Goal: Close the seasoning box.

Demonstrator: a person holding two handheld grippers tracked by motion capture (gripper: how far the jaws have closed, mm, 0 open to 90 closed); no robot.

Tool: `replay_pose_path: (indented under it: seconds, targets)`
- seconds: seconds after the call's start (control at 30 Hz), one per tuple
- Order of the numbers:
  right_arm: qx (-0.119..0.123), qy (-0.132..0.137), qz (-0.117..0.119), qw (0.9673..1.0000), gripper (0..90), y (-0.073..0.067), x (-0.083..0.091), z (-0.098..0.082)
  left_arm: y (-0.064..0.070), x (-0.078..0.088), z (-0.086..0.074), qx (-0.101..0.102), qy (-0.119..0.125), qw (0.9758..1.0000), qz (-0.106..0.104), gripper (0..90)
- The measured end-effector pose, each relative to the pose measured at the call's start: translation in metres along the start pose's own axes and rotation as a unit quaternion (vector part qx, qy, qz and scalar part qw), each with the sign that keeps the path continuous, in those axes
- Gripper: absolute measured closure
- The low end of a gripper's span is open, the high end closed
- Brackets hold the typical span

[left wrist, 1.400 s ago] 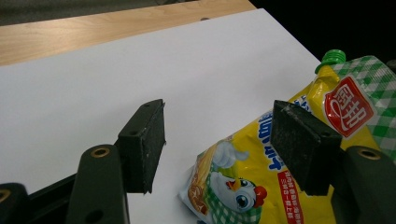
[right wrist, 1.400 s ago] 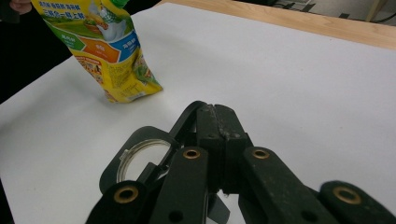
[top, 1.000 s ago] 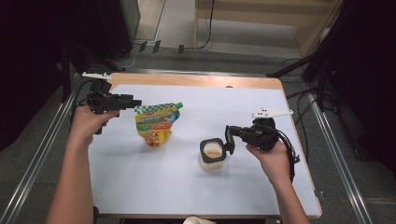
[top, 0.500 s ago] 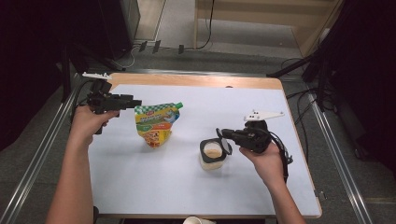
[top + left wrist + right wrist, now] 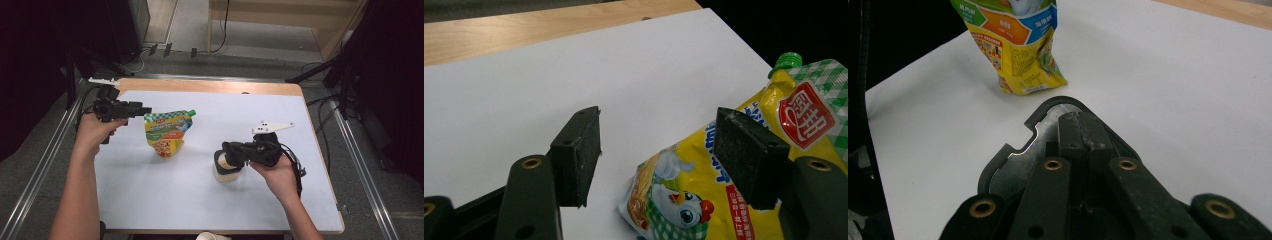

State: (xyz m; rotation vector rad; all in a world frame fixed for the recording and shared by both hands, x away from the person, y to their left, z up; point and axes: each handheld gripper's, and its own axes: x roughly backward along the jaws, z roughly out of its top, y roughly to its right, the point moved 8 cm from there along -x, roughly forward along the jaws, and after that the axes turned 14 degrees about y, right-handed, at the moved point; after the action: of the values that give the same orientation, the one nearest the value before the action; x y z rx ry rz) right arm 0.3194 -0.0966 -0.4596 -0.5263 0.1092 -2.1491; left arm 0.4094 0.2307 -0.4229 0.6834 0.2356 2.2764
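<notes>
Near the lower middle of the high view, the right tool (image 5: 231,151) lies over the top of a small cream-coloured cup (image 5: 227,171), so that most of the cup's mouth is covered and only a pale patch shows inside the dark rim; what it holds cannot be made out. In the right gripper view the two black jaws are pressed together over the cup's black lid (image 5: 1013,150), whose grey inner face shows beside them. Whether the pads pinch the lid or only rest on it cannot be told, since the jaws hide the contact.

The cup stands on the white surface (image 5: 150,200), right of centre, well apart from a yellow and green spouted pouch (image 5: 166,131) that lies flat towards the upper left of the high view, its green cap pointing to the upper right. The pouch is sealed and its contents are unseen. In the left gripper view the lower part of the pouch is cut off by the frame's bottom edge.

The left tool (image 5: 140,109) hovers just beside the pouch's upper left corner, its jaws spread with nothing between the pads. A paper cup rim (image 5: 211,236) is cut off at the bottom edge of the high view.
</notes>
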Motion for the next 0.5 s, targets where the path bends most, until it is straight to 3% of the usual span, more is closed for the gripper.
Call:
replay_pose_path:
  seconds: [0.5]
  targets:
    - [0.025, -0.041, 0.018, 0.9987, 90.0, -0.009, -0.021, -0.022, -0.002, 0.000, -0.001, 0.003, -0.001, 1.0000, 0.002, 36.5]
